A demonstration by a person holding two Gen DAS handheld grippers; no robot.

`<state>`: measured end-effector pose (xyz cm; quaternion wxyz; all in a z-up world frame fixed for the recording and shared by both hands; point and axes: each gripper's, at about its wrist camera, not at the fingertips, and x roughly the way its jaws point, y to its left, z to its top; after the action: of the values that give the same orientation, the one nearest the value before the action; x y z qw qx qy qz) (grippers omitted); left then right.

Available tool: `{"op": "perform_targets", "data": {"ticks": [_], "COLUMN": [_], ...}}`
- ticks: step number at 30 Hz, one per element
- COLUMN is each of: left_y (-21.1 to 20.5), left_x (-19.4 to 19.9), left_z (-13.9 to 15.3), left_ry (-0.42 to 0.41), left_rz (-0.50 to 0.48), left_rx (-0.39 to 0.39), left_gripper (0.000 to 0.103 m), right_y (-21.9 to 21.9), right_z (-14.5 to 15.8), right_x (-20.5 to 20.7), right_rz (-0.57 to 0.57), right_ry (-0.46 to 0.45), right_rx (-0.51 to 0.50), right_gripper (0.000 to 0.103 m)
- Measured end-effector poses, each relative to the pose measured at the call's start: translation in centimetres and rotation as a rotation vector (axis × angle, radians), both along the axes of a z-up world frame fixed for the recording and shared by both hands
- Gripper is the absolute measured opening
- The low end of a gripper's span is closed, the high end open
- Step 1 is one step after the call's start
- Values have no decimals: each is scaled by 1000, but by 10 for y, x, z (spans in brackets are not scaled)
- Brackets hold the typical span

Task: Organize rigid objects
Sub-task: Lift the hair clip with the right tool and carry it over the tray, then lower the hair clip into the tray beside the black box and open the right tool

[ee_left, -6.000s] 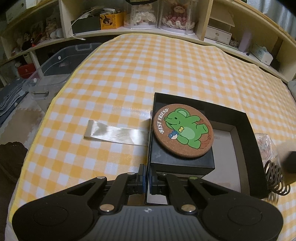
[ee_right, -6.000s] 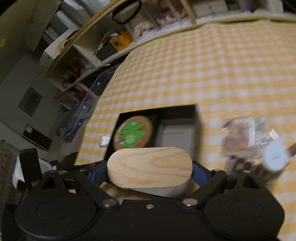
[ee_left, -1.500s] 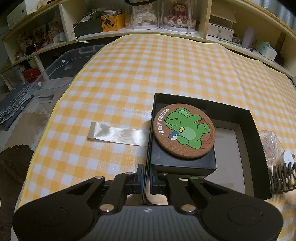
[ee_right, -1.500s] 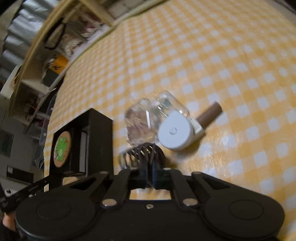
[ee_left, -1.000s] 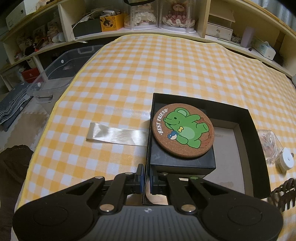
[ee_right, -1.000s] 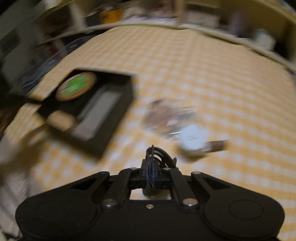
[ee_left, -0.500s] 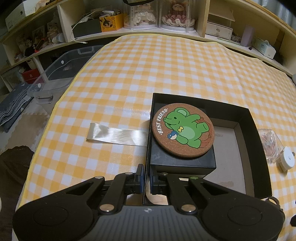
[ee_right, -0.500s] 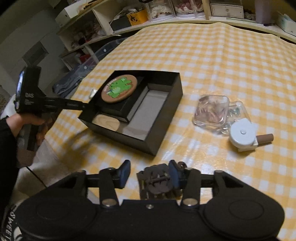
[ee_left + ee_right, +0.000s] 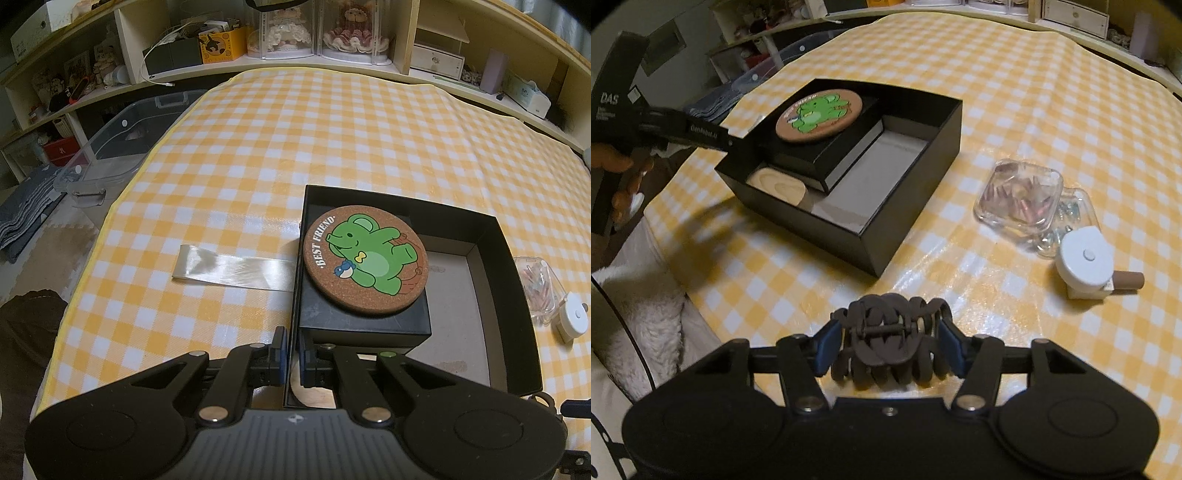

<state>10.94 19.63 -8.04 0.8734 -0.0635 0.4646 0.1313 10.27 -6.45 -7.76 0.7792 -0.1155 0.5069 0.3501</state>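
shelves: pale wood, full of small things | floor: tan mat | storage bin: clear plastic | light: dim

coaster on inner box in tray | jars right of tray | clip before tray

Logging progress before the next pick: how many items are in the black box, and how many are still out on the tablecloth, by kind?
In the black box:
cork coaster: 1
small black box: 1
wooden-lidded piece: 1
On the tablecloth:
clear cases: 2
white tape measure: 1
hair claw: 1
Total: 7
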Motion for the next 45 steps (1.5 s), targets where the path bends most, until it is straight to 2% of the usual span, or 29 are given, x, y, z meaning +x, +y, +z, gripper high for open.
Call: {"op": "perform_targets", "data": {"ticks": [5,6,11,17,20,27,32,36,38,45], "left_y": [0,0,0,-1,0,0,0,1,2,4], "left_x": [0,0,0,0,0,1,2,2,2,2], "left_z": [0,0,0,0,0,-1,-3,-3,-3,-3], "left_ry": [0,0,0,1,2,0,-1,-5,-8,-13], "left_rz": [0,0,0,0,0,1,2,1,2,2], "left_rx": [0,0,1,0,-1,-6,-13,-21,-28,-36], "left_gripper": [5,5,5,5,5,5,5,5,5,5], "right_y": [5,6,13,3,-6,-15,6,35,50,89], "right_z": [1,2,5,13,27,75,89,81,76,60], "right_x": [-5,-6,-13,-6,-2,17,44,66,75,94], "right_rz": [32,48,86,36,-16,-117,-203,-263,-288,-317], "right_ry": [-46,-55,-101,-92,-111,-151,-111,-60,-52,-108], "right_rx": [-27,-25,-65,-51,-18,131,238,267,257,146], "right_gripper": [50,43,42,42,42,42,42,42,42,40]}}
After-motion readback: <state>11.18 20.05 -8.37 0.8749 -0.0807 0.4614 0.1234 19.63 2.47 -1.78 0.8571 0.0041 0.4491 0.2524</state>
